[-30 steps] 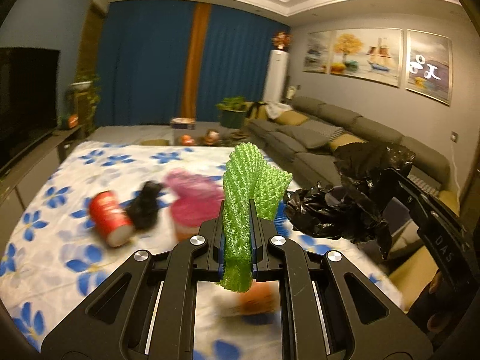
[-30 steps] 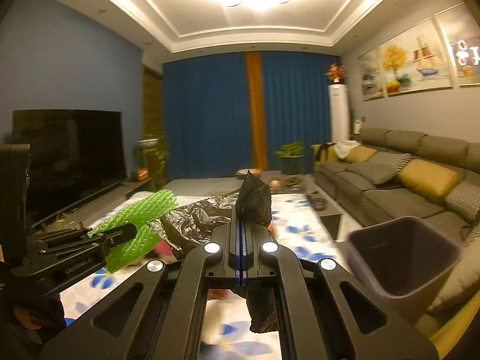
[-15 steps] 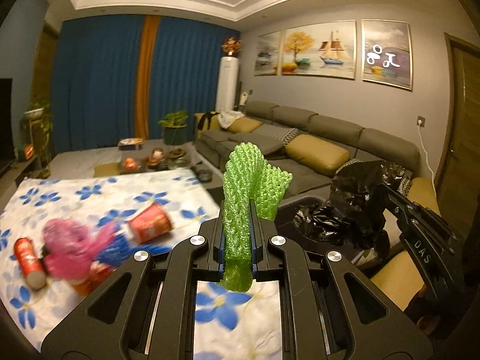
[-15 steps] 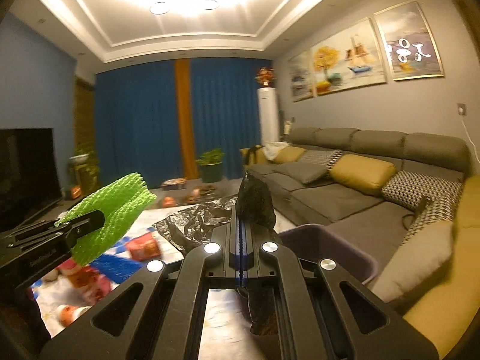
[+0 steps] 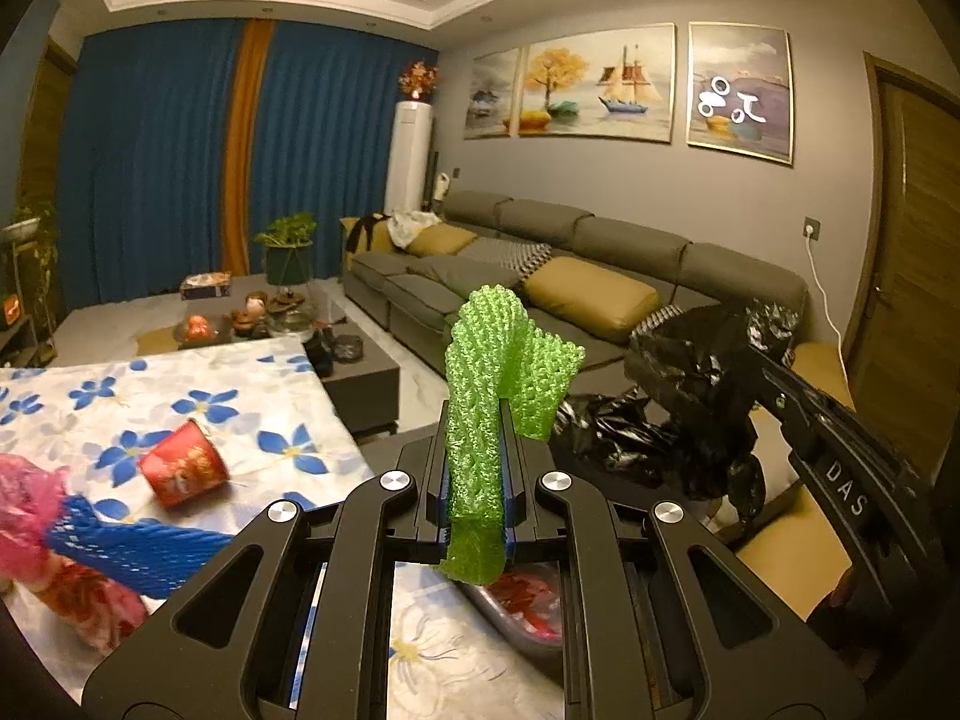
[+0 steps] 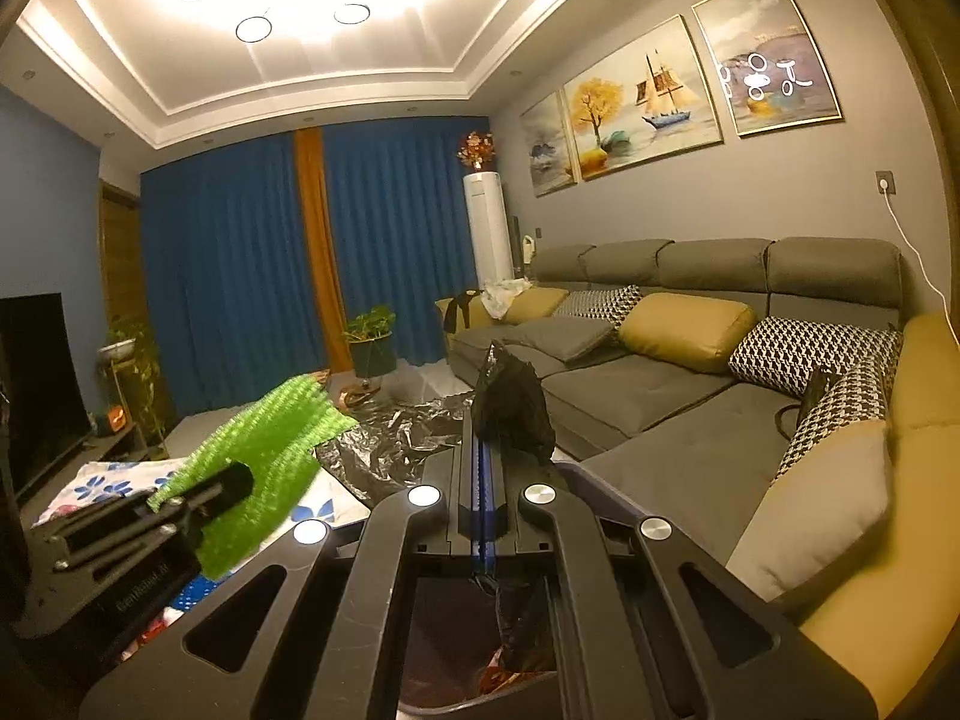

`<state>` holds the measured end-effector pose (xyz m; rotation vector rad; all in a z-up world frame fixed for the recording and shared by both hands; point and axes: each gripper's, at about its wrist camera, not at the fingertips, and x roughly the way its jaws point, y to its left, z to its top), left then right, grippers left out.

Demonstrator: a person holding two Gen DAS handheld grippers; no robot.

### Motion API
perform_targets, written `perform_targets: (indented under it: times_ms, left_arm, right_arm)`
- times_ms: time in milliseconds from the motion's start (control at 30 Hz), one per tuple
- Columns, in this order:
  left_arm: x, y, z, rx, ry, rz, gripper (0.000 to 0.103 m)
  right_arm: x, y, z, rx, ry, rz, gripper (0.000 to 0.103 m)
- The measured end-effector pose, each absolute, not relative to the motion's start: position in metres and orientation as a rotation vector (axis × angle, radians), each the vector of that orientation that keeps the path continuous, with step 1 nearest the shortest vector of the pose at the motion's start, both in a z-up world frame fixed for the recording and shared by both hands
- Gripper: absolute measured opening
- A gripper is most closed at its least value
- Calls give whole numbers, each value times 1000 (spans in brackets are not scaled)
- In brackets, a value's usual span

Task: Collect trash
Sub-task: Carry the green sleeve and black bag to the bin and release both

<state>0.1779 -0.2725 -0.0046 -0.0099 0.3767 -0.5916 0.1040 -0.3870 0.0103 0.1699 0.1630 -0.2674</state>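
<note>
Jaws, left: being kept clamped together on green foam net (image 5: pixel 480 456); net is being pinched between both fingers of left gripper (image 5: pixel 475 420), top standing up past the tips, bottom end hanging out below
Jaws, right: being pressed together on black trash bag (image 6: pixel 510 402); a bunched fold is being gripped at the tips of right gripper (image 6: pixel 485 432), rest of the plastic being spread out behind and to the left
Left wrist view, bag: crumpled black plastic (image 5: pixel 690 384) is being held up at the right by the other tool, just beside the green net; contact between them cannot be told
Right wrist view, net: green foam (image 6: pixel 258 456) is being held at lower left by the other tool, near the bag's edge
Bin: dark rim (image 6: pixel 480 702) is being seen under the right gripper, reddish trash lying inside; bag tail is being dangled into it
Table: floral cloth (image 5: pixel 288 384) is being shown at left; red paper cup (image 5: pixel 183 471) lying on its side on it; blue foam net (image 5: pixel 132 546) and pink bag (image 5: pixel 24 522) lying at the left edge, blurred
Background: grey sofa (image 5: pixel 600 264) with mustard cushions; blue curtains (image 5: pixel 150 168)
</note>
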Motion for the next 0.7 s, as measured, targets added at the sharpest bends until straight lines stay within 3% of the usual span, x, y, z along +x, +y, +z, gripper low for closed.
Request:
perform_targets:
  times_ms: [700]
  left_arm:
    - [214, -308, -24, -24, 442, -645, 15]
  right_arm:
    - [133, -412, 0, 203, 209, -279, 2]
